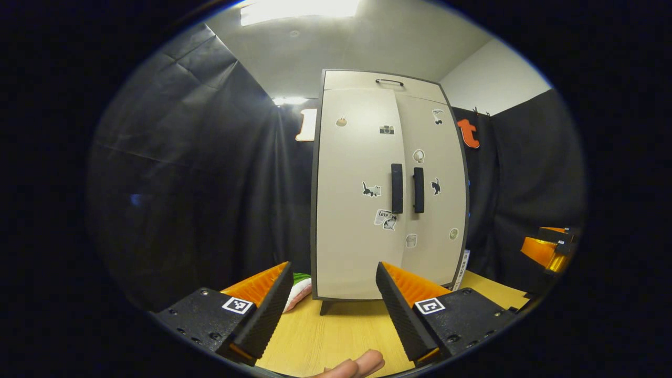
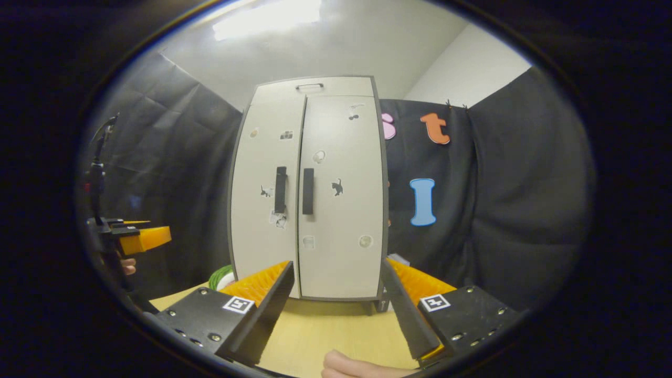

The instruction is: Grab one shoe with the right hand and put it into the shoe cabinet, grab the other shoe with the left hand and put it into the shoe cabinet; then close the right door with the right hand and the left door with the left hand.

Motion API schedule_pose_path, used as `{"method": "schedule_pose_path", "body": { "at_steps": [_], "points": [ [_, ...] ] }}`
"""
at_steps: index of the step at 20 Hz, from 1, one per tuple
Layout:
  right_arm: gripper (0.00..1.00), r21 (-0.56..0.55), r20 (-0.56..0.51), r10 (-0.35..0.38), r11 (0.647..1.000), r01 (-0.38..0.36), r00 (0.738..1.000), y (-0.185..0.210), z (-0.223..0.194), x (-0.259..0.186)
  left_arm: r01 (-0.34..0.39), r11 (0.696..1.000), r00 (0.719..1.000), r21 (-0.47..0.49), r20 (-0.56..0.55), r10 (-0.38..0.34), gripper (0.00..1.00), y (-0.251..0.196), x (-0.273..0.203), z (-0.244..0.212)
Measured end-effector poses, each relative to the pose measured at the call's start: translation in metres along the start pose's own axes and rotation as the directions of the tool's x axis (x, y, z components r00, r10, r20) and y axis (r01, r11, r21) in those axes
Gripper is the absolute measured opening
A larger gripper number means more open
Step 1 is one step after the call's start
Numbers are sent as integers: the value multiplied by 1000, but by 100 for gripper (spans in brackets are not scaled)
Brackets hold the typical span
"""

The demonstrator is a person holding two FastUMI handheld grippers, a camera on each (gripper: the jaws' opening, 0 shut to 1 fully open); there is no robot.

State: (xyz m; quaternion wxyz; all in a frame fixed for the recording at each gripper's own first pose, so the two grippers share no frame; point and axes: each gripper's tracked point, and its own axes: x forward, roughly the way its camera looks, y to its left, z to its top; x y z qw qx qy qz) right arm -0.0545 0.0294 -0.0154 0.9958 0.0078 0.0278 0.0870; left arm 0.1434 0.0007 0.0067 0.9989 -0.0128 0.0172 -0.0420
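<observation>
Beige and sticker-dotted at the centre of the left gripper view: tall beige two-door shoe cabinet [image 1: 357, 210], upright on a pale wooden tabletop [image 1: 336, 331], both doors flush, the two black vertical bar handles [image 1: 397, 188] side by side at the seam. Nearest the lens, left gripper [image 1: 333, 268], jaws spread wide on nothing, well apart from the cabinet. At the cabinet's lower left corner, a green, white and pink object [image 1: 300, 286], half hidden; impossible to say whether a shoe. Far right, right gripper [image 1: 546, 249], held off at the edge.

From the right gripper view, same cabinet [image 2: 336, 210], same closed doors. Right gripper [image 2: 336, 265] in front, jaws likewise spread and empty, a person's hand [image 2: 357, 367] just below. Left gripper [image 2: 139, 236] at the far left, well clear of the doors. Green-and-white object [image 2: 220, 275] peeking out beside the cabinet's left edge.

No shoe clearly visible on the tabletop; with both doors shut, presumably inside already, though unconfirmed.

Risks from here: a door not fully latched, drifting open once left alone; a careless sweep of either gripper catching a handle and pulling a door out again; a hard push rocking the tall, narrow cabinet on its short feet.
</observation>
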Motion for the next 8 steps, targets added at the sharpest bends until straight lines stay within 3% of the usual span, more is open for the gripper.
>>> {"method": "schedule_pose_path", "body": {
  "at_steps": [8],
  "points": [
    [99,-37,46,-37,999,39,998,-12,7,-8,-7,1000,1000,13,-1,7,96,1,0,-1]
  ]
}}
